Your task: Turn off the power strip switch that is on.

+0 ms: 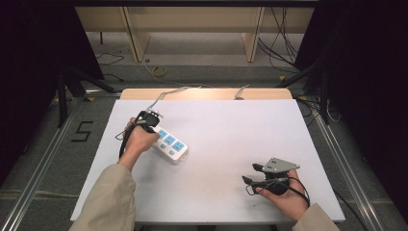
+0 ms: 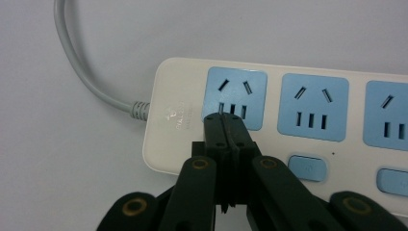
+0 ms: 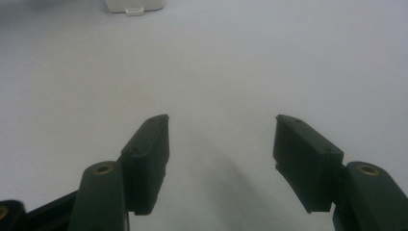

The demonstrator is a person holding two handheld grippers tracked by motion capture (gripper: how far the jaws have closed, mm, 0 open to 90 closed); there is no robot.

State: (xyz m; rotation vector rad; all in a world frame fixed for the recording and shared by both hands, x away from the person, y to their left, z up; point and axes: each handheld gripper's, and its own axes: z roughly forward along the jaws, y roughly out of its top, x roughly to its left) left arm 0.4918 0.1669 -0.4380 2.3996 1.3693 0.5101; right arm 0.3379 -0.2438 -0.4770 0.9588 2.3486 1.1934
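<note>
Power strip (image 1: pixel 170 144), white with blue sockets, lies on the left half of the white table (image 1: pixel 231 139), set at a slant: cord end far-left, other end near-right. Grey cord (image 2: pixel 82 72) leaves its far-left end and curves away toward the table's far edge

Left gripper view: three blue sockets in a row along the strip, small blue switches (image 2: pixel 307 167) below them on the strip's near side. Brand mark beside the cord end, too blurred to read

Left gripper (image 1: pixel 150 121) over the cord end of the strip, held in the person's left hand (image 1: pixel 138 140). Jaws clenched tight together, nothing between them. Their joined tips (image 2: pixel 225 126) sit at the lower edge of the first socket (image 2: pixel 234 97), the one nearest the cord; whether they press on the plastic, cannot tell

Right gripper (image 1: pixel 251 174) well apart from the strip, near-right on the table, in the right hand (image 1: pixel 284 196), grey plate on top, pointing left. Jaws released and spread wide, bare table between them (image 3: pixel 221 139). End of the strip (image 3: pixel 135 6) at the far edge of the right gripper view

Beige sleeves on both forearms
</note>
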